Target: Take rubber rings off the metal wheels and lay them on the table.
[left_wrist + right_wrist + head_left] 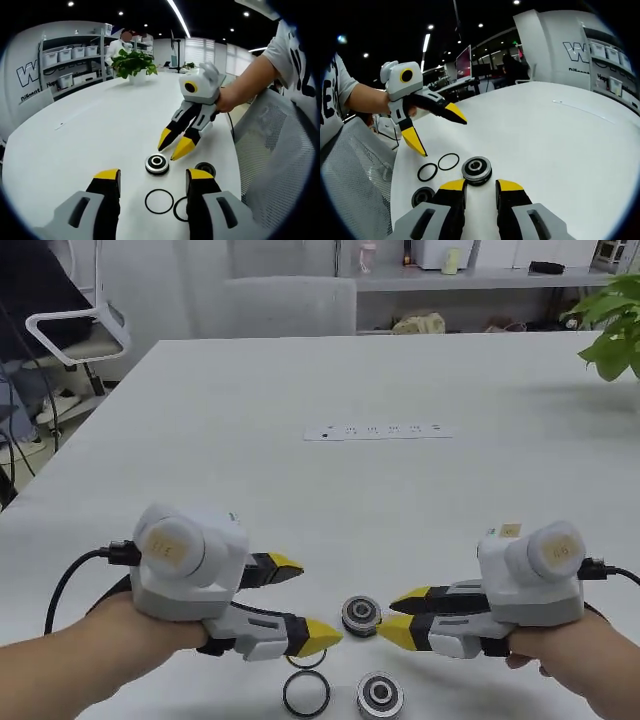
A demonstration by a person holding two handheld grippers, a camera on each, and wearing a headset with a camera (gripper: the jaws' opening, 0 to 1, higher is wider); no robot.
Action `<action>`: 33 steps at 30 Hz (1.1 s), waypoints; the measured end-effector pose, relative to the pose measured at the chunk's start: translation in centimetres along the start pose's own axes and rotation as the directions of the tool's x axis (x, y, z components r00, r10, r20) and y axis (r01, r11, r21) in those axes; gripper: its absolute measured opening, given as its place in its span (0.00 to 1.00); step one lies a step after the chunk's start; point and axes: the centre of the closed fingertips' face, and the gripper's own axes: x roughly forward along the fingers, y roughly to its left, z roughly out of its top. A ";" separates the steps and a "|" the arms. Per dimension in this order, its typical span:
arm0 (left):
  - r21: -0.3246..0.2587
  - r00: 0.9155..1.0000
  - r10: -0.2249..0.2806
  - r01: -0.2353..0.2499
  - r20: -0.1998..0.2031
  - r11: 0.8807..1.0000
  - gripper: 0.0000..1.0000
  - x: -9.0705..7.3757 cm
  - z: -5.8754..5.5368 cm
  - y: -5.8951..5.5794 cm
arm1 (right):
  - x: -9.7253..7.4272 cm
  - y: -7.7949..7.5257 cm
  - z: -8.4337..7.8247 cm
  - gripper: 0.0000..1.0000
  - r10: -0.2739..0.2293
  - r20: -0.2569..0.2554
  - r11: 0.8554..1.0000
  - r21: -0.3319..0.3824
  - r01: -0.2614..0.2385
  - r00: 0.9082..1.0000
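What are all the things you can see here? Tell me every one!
table: one, white, under everything
metal wheels: two, silver and black, one between the gripper tips, one nearer the person
rubber rings: two, black, flat on the table beside the nearer wheel, one partly behind a jaw
socket strip: one, white, middle of the table
plant: one, green, far right
chair: one, white, past the table's left side
left gripper: one, grey, black and yellow-tipped, jaws wide apart
right gripper: one, same colours, jaws a little apart, pointing at a wheel
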 end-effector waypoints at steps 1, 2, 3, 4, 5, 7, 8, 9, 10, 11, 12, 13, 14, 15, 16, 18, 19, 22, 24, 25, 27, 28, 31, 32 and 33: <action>0.000 1.000 -0.002 0.002 0.000 1.000 0.49 0.2 0.0 0.0 | 0.1 0.0 0.0 0.20 0.001 -0.001 1.000 -0.001 -0.001 1.000; 0.003 1.000 -0.003 0.003 -0.002 1.000 0.48 0.4 0.1 -0.1 | 0.1 0.0 -0.1 0.19 0.003 -0.002 1.000 -0.005 -0.003 1.000; 0.005 1.000 -0.004 0.004 -0.001 1.000 0.48 0.6 0.1 -0.1 | 0.2 0.0 -0.1 0.19 0.002 -0.002 1.000 -0.009 -0.002 1.000; 0.004 1.000 -0.004 0.005 -0.002 1.000 0.48 0.7 0.1 0.0 | 0.2 0.1 -0.1 0.18 0.004 -0.001 1.000 -0.009 -0.004 1.000; 0.003 1.000 -0.004 0.004 -0.005 1.000 0.48 1.0 0.0 0.0 | 0.3 0.1 -0.1 0.18 0.005 -0.001 1.000 -0.008 -0.005 1.000; 0.001 1.000 -0.005 0.005 -0.009 1.000 0.47 1.3 0.0 0.0 | 0.4 0.2 -0.1 0.17 0.004 -0.001 1.000 -0.013 -0.004 1.000; -0.001 1.000 -0.010 0.010 -0.010 1.000 0.46 1.5 0.0 0.0 | 0.5 0.2 -0.2 0.17 0.006 -0.004 1.000 -0.014 -0.006 1.000; 0.000 1.000 -0.014 0.014 -0.011 1.000 0.44 1.6 0.0 -0.1 | 0.6 0.2 -0.3 0.17 0.007 -0.007 1.000 -0.015 -0.007 1.000; 0.000 1.000 -0.015 0.015 -0.012 1.000 0.43 1.7 0.0 -0.1 | 0.6 0.2 -0.3 0.16 0.007 -0.008 1.000 -0.016 -0.008 1.000; -0.001 1.000 -0.018 0.018 -0.014 1.000 0.42 1.9 -0.1 -0.2 | 0.6 0.2 -0.4 0.16 0.009 -0.010 1.000 -0.019 -0.009 1.000; -0.003 1.000 -0.021 0.021 -0.017 1.000 0.42 2.1 -0.2 -0.3 | 0.6 0.2 -0.5 0.16 0.010 -0.012 1.000 -0.022 -0.010 1.000; -0.004 1.000 -0.025 0.025 -0.019 1.000 0.42 2.3 -0.3 -0.3 | 0.7 0.2 -0.5 0.15 0.012 -0.014 1.000 -0.025 -0.012 1.000; -0.007 0.999 -0.027 0.027 -0.023 1.000 0.41 2.5 -0.4 -0.4 | 0.6 0.2 -0.5 0.15 0.010 -0.014 1.000 -0.025 -0.011 1.000; -0.009 0.999 -0.029 0.029 -0.025 1.000 0.41 2.6 -0.4 -0.4 | 0.6 0.2 -0.5 0.15 0.011 -0.014 1.000 -0.026 -0.011 1.000; -0.012 0.999 -0.032 0.032 -0.027 0.999 0.41 2.7 -0.5 -0.5 | 0.6 0.2 -0.5 0.13 0.010 -0.014 0.999 -0.032 -0.010 1.000; -0.015 0.999 -0.036 0.036 -0.026 0.999 0.39 3.0 -0.4 -0.6 | 0.6 0.3 -0.6 0.12 0.012 -0.015 0.999 -0.036 -0.012 1.000; -0.014 0.999 -0.038 0.038 -0.026 0.999 0.37 3.1 -0.4 -0.6 | 0.6 0.3 -0.7 0.11 0.012 -0.017 0.999 -0.039 -0.013 1.000; -0.018 0.999 -0.046 0.046 -0.026 0.999 0.35 3.5 -0.3 -0.8 | 0.7 0.3 -0.8 0.08 0.012 -0.021 0.998 -0.056 -0.013 1.000; -0.017 0.998 -0.053 0.053 -0.030 0.998 0.33 3.7 -0.3 -0.9 | 0.7 0.3 -0.7 0.08 0.011 -0.022 0.998 -0.057 -0.012 1.000; -0.018 0.998 -0.057 0.056 -0.031 0.998 0.32 3.9 -0.3 -1.0 | 0.7 0.2 -0.7 0.07 0.009 -0.022 0.998 -0.060 -0.010 1.000; -0.018 0.998 -0.057 0.057 -0.029 0.998 0.29 4.0 -0.2 -1.1 | 0.7 0.2 -0.7 0.06 0.006 -0.023 0.998 -0.063 -0.008 1.000; -0.020 0.998 -0.061 0.060 -0.027 0.998 0.28 4.1 -0.1 -1.2 | 0.7 0.2 -0.7 0.06 0.006 -0.022 0.998 -0.060 -0.007 1.000; -0.005 0.996 -0.072 0.072 -0.046 0.997 0.24 4.5 -0.3 -1.5 | 0.8 0.1 -0.7 0.05 0.003 -0.021 0.998 -0.066 -0.005 1.000; -0.005 0.996 -0.074 0.074 -0.048 0.997 0.24 4.6 -0.4 -1.5 | 0.8 0.1 -0.7 0.05 0.003 -0.021 0.998 -0.067 -0.004 1.000; -0.005 0.996 -0.074 0.074 -0.049 0.997 0.23 4.6 -0.4 -1.5 | 0.8 0.1 -0.7 0.05 0.002 -0.022 0.998 -0.069 -0.004 1.000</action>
